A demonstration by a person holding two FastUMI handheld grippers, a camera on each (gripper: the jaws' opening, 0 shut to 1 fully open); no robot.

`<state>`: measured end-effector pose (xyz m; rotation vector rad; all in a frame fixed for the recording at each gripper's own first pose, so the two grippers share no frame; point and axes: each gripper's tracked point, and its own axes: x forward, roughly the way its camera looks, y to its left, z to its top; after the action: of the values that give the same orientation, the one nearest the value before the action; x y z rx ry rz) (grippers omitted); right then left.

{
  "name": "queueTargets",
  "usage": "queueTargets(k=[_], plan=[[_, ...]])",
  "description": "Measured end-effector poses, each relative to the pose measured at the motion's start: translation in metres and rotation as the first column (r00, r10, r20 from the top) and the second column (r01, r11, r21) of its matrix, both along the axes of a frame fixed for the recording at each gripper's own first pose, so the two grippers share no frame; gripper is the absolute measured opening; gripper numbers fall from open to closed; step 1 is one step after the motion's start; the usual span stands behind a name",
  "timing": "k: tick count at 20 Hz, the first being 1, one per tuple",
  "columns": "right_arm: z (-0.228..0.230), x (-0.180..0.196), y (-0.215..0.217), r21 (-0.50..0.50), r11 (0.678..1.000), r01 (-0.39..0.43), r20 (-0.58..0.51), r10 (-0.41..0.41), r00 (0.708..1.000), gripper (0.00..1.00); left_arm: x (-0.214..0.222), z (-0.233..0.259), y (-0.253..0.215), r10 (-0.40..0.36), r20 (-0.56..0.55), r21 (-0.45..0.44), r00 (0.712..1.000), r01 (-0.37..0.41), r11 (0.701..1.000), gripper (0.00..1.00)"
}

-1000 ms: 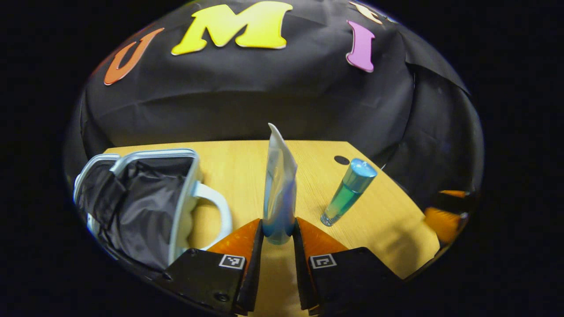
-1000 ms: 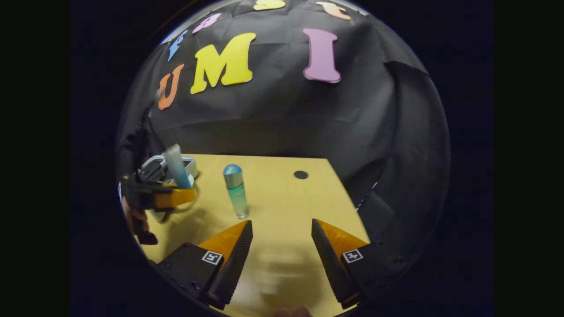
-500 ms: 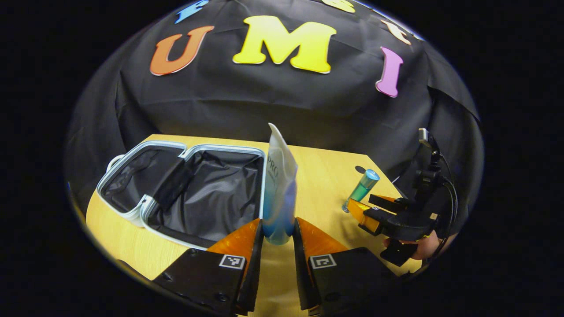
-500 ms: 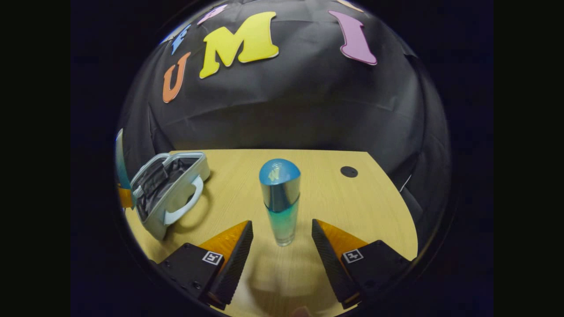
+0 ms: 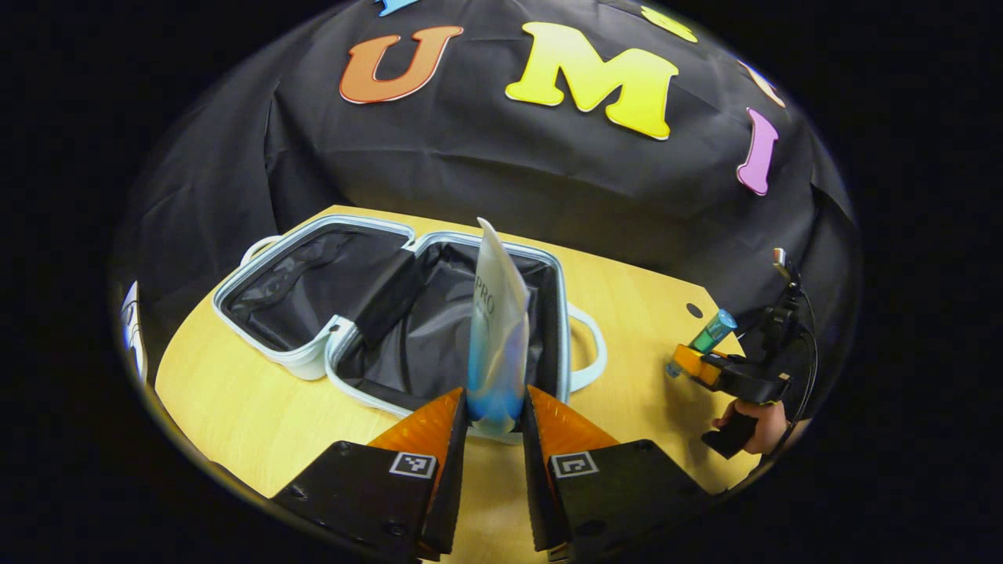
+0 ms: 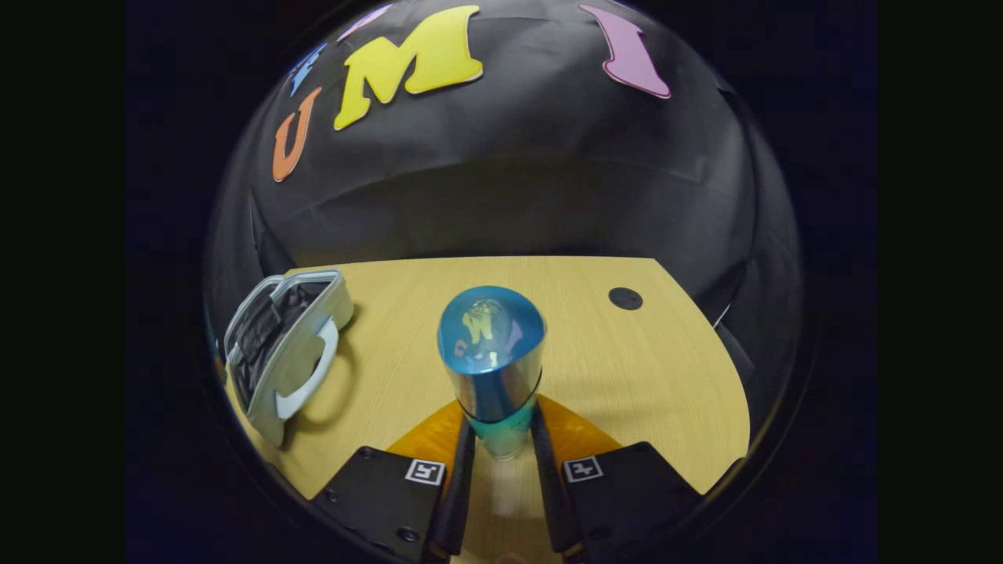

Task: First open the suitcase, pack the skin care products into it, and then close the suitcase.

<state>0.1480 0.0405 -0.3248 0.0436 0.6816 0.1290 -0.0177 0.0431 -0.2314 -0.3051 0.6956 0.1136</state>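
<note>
The small pale-blue hard-shell suitcase [image 5: 392, 313] lies open on the light wooden bench [image 5: 235, 415], both halves showing dark fabric lining, so the first step looks done. Neither product is inside yet, as far as I can see.

The left claw [image 5: 494, 415] is clamped on the bottom end of a translucent white-and-blue squeeze tube [image 5: 496, 337], which stands upright between its orange fingers, at the near rim of the case's right half. I judge the tube is about to go in.

The right claw [image 6: 501, 439] is closed on the lower body of a teal glass bottle with a shiny blue metallic cap [image 6: 492, 360], both fingers pressing its sides; the bottle stands upright, and whether its base touches the bench I cannot tell. It sits well to the right of the suitcase.

Left to do: put both items in, then shut the lid.

The left gripper view gives the open interior, with a dark strap across the hinge, and the hand [image 5: 756, 427] holding the other tool off to the right. The right gripper view gives the suitcase edge-on with its white handle [image 6: 309, 376], the bottle cap close up, and a dark round hole in the bench [image 6: 625, 298].
</note>
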Motion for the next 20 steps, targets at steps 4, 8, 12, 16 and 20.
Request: queueTargets(k=[4,8,12,16,20], plan=[[0.008,-0.011,-0.003,0.03,0.999,-0.019,-0.049,0.02,0.999,0.33,0.01,-0.005,0.016,-0.04,-0.048,-0.035,0.998,0.039,0.999,0.31],[0.042,-0.03,0.007,0.083,0.993,-0.084,-0.048,0.088,0.995,0.34,0.027,-0.017,0.033,-0.098,-0.165,-0.088,0.981,0.085,0.993,0.38],[0.09,-0.052,0.019,0.176,0.975,-0.133,-0.037,0.142,0.989,0.33,0.045,-0.035,0.046,-0.167,-0.257,-0.164,0.952,0.128,0.978,0.35],[0.128,-0.078,0.013,0.254,0.96,-0.118,-0.044,0.133,0.99,0.34,0.048,-0.058,0.052,-0.252,-0.398,-0.241,0.882,0.165,0.957,0.35],[0.162,-0.1,0.008,0.302,0.946,-0.121,-0.028,0.136,0.99,0.33,0.048,-0.086,0.062,-0.316,-0.551,-0.236,0.772,0.22,0.947,0.34]])
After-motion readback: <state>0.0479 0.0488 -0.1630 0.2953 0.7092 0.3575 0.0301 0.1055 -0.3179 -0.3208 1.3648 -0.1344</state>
